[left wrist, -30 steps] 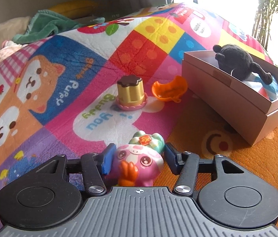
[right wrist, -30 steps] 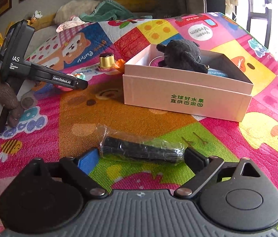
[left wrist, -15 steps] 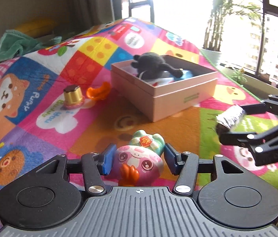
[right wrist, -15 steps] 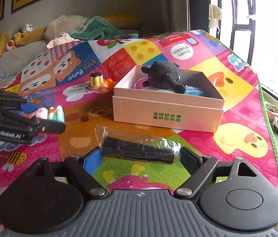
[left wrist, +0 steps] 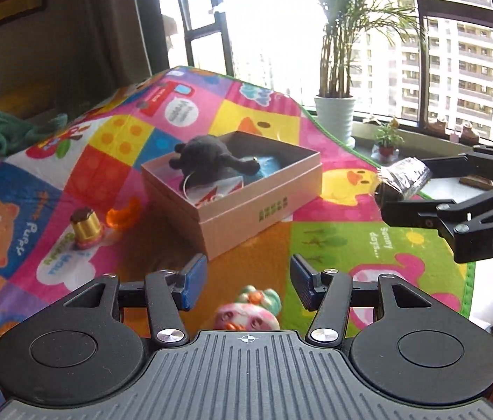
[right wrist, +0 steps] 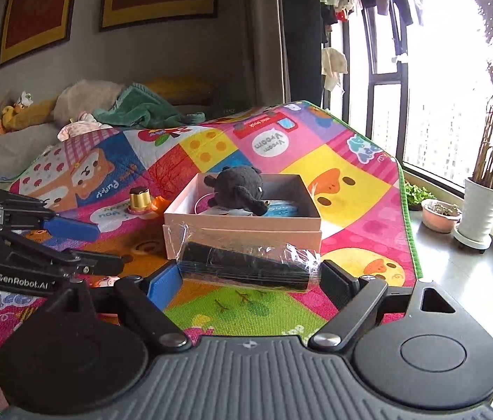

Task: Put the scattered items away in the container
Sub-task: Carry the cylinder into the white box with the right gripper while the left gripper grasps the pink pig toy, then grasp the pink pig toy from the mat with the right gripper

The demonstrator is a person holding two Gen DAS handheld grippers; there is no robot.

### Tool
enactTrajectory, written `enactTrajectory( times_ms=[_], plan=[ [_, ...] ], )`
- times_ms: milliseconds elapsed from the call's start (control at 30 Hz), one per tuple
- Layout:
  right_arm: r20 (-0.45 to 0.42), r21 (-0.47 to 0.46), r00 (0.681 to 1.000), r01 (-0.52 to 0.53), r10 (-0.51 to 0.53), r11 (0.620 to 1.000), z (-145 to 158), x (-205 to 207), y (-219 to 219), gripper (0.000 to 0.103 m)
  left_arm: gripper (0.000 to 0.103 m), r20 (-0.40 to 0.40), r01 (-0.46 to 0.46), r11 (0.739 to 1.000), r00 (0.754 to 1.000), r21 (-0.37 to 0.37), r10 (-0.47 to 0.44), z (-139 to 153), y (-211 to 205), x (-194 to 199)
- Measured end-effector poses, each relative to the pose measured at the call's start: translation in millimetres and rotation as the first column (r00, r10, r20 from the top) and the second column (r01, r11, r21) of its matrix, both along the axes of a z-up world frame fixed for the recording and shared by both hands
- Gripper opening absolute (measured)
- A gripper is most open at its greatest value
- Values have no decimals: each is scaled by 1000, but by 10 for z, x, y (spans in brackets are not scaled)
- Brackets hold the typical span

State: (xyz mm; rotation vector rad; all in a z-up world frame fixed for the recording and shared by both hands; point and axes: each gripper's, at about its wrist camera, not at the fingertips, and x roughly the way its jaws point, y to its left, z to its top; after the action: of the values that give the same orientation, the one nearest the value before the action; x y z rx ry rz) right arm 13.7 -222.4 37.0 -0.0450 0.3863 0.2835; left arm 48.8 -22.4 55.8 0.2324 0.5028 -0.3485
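Note:
The pink cardboard box [left wrist: 256,210] [right wrist: 243,232] stands on the play mat with a black plush toy [left wrist: 208,159] [right wrist: 239,189] inside. My left gripper [left wrist: 248,280] is open and raised; the pink-and-green toy figure [left wrist: 249,311] lies on the mat below its fingers, free of them. My right gripper [right wrist: 249,273] is shut on a black cylinder in clear plastic wrap [right wrist: 246,267], held in the air in front of the box; it also shows in the left wrist view [left wrist: 403,178]. A gold-and-pink pudding toy [left wrist: 85,227] [right wrist: 139,201] and an orange piece [left wrist: 122,213] lie left of the box.
The colourful play mat [left wrist: 351,245] covers the floor. A green cloth [right wrist: 141,108] and cushions lie at the far edge. Potted plants [right wrist: 479,210] stand by the window on the right, off the mat.
My left gripper opened and rose; the pink-and-green toy figure left its fingers and now lies on the mat. My right gripper lifted the wrapped cylinder higher toward the box.

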Motion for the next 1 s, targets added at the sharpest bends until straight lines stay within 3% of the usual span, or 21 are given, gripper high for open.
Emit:
enactTrajectory(
  times_ms=[233, 400, 500, 633, 700, 800, 900, 1000],
  plan=[
    [-14, -3, 1000, -4, 4, 1000, -97, 1, -84, 85, 53, 51, -6, 1000, 999, -9, 7, 285, -139, 547],
    [-25, -25, 1000, -10, 9, 1000, -129, 93, -76, 85, 56, 43, -57, 995, 997, -77, 60, 403, -41, 762],
    [20, -63, 999, -37, 38, 997, 9, 249, -36, 85, 71, -2, -70, 991, 998, -114, 70, 298, 71, 661],
    [97, -87, 993, -55, 64, 995, 314, 705, 91, 85, 81, -77, -83, 985, 994, -149, 72, 35, 250, 337],
    [90, -52, 992, -90, 94, 995, 444, 1005, 182, 87, 93, -119, -89, 981, 990, -170, 70, -87, 352, 171],
    [57, -4, 990, -125, 125, 992, 540, 1315, 325, 94, 97, -153, -115, 977, 984, -181, 87, -213, 492, -29],
    [59, -19, 985, -160, 161, 987, 494, 1229, 454, 97, 101, -173, -154, 973, 977, -175, 124, -290, 667, -172],
    [1, -80, 970, -240, 241, 967, 249, 935, 620, 101, 102, -186, -199, 967, 968, -160, 168, -348, 829, -214]
  ],
)
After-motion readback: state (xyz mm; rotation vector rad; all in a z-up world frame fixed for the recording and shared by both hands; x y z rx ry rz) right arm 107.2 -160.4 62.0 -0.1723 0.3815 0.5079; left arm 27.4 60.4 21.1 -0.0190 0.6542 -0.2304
